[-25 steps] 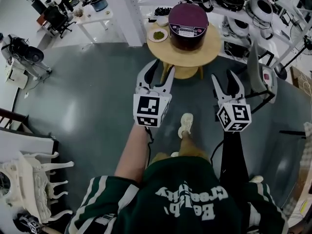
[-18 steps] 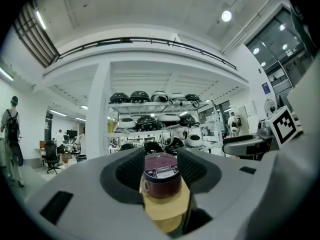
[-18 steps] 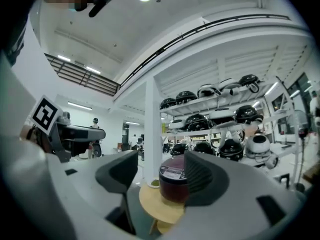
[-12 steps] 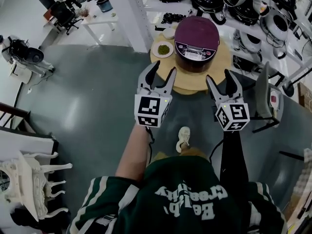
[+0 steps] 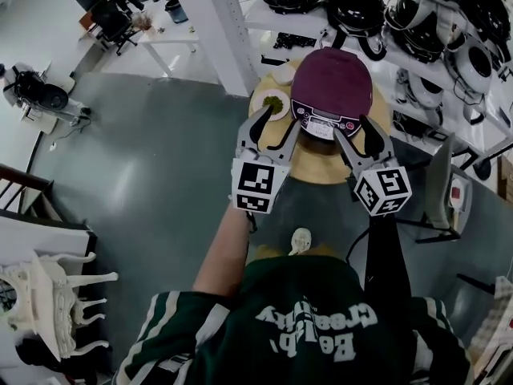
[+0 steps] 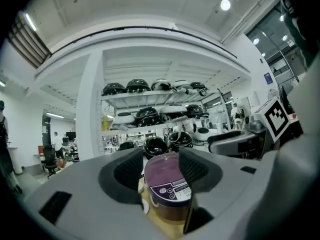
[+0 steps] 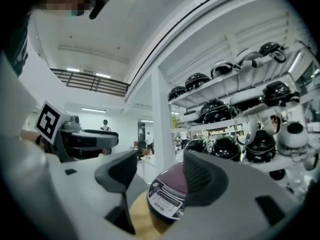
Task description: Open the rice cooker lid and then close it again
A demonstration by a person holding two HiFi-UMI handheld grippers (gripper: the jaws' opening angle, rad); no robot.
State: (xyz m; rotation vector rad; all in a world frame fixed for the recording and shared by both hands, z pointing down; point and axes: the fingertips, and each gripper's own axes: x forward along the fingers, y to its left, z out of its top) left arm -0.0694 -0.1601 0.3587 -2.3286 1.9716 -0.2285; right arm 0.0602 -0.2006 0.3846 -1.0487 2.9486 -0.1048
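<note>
left gripper (image 5: 276, 123): jaws apart, opening, nothing between them
right gripper (image 5: 355, 131): jaws apart, closing, nothing between them
rice cooker (image 5: 331, 87): lid down, on round table (image 5: 321, 167), just ahead of both grippers

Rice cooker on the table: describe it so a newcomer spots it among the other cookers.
In front of the white shelving rack of cookers stands a round wooden table. On it sits the round rice cooker with a purple lid; those on the shelves are black or white.
</note>
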